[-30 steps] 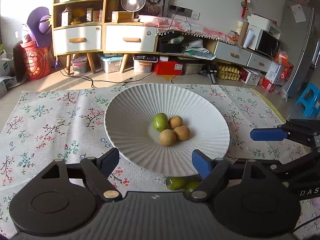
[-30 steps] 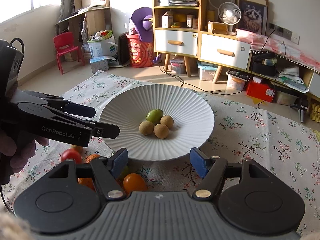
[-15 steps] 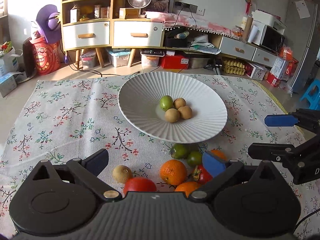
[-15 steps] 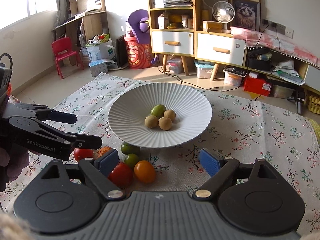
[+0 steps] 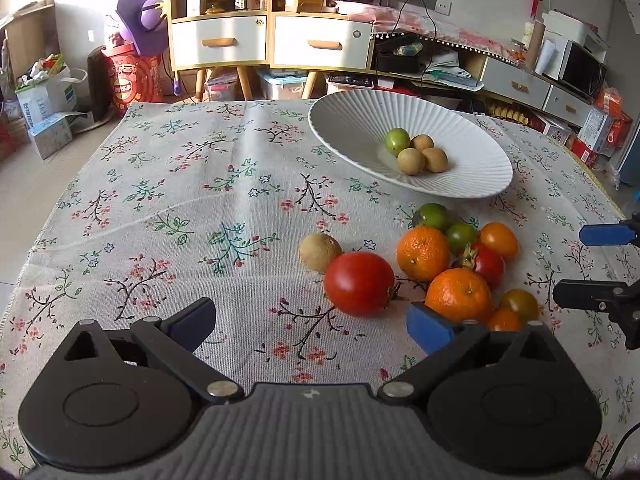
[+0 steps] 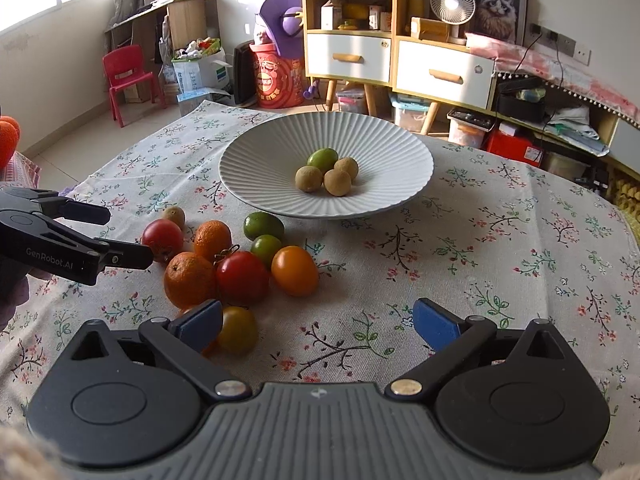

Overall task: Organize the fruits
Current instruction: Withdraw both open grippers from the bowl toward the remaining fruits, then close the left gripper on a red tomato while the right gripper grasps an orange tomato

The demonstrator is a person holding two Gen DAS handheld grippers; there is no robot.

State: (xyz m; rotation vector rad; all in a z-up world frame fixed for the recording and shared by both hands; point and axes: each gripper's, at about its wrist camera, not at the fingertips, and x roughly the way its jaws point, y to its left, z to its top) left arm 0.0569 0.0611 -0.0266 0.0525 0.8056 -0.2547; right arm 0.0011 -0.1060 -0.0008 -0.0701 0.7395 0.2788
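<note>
A white ribbed plate (image 5: 472, 184) (image 6: 256, 184) holds one green fruit (image 6: 322, 159) and three brown ones. In front of it on the cloth lies a heap of fruit: a big red tomato (image 5: 359, 283) (image 6: 162, 239), two oranges (image 5: 458, 295) (image 6: 189, 279), a smaller red tomato (image 6: 242, 277), green limes (image 6: 263, 225), a yellow-orange tomato (image 6: 295, 270) and a brown kiwi (image 5: 319, 252). My left gripper (image 5: 312, 322) is open and empty, just short of the big tomato. My right gripper (image 6: 318, 324) is open and empty, to the right of the heap.
A floral cloth (image 5: 180, 216) covers the table, whose left edge drops to the floor. Shelves with drawers (image 6: 400, 60), a red chair (image 6: 128, 76) and boxes stand beyond the table.
Both grippers have pulled back from the plate toward the near side. The left one has also swung left. The heap of fruit on the cloth has come into full view.
</note>
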